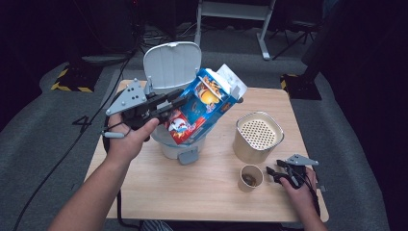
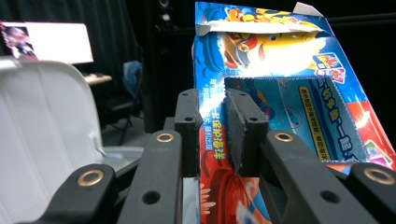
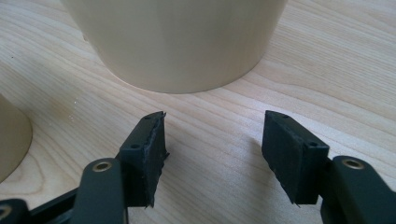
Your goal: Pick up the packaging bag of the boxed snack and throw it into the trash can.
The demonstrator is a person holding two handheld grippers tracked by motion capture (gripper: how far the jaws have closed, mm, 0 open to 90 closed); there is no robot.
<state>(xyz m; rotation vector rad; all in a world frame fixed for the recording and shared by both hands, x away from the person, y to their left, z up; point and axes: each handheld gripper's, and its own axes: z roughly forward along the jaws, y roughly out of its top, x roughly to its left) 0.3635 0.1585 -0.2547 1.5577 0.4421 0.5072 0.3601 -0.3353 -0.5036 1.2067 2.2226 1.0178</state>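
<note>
A blue printed carton (image 1: 204, 102) with its top flaps torn open hangs tilted over a white pedal bin (image 1: 169, 144). The bin's lid (image 1: 172, 63) stands up. My left gripper (image 1: 181, 102) is shut on the carton's edge. In the left gripper view the two pads (image 2: 189, 122) pinch the thin carton wall (image 2: 280, 88), and the white lid (image 2: 42, 140) is at the left. My right gripper (image 1: 272, 172) rests low at the table's front right, open, with nothing between its fingers (image 3: 148, 154). It points at a beige canister (image 3: 177, 42).
A beige canister with a perforated top (image 1: 258, 136) stands right of the bin. A small paper cup (image 1: 251, 177) with brown contents sits in front of it, close to my right gripper, and its side (image 3: 11, 135) is at the left. The wooden table (image 1: 192, 187) has free room at the front.
</note>
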